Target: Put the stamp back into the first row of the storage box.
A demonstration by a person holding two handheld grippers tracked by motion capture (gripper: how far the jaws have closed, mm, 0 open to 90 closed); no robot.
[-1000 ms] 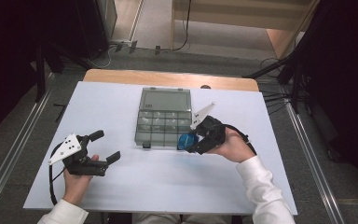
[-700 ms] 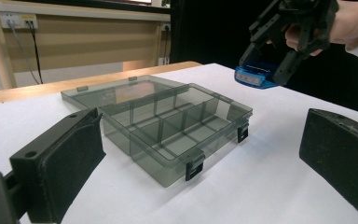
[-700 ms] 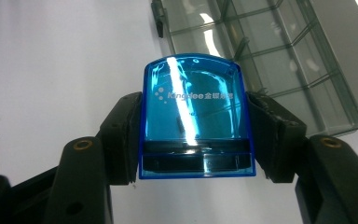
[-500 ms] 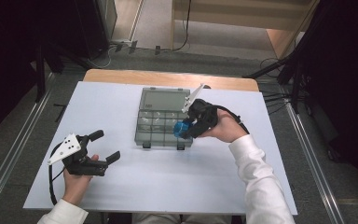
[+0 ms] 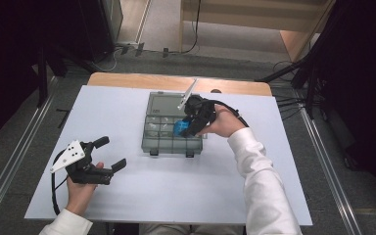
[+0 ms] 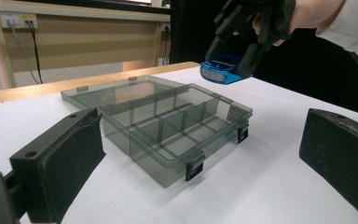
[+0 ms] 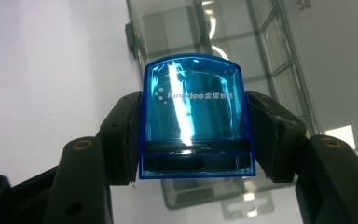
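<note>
The right gripper pinches a small see-through blue plastic box by its two sides and holds it in the air over the open smoky grey plastic organiser box with little compartments. To do this well, I think it should pick one empty compartment, line the blue box up straight above it, go down slowly, and let go only when it sits low inside. The left gripper rests spread wide and empty on the white worktop, well apart.
</note>
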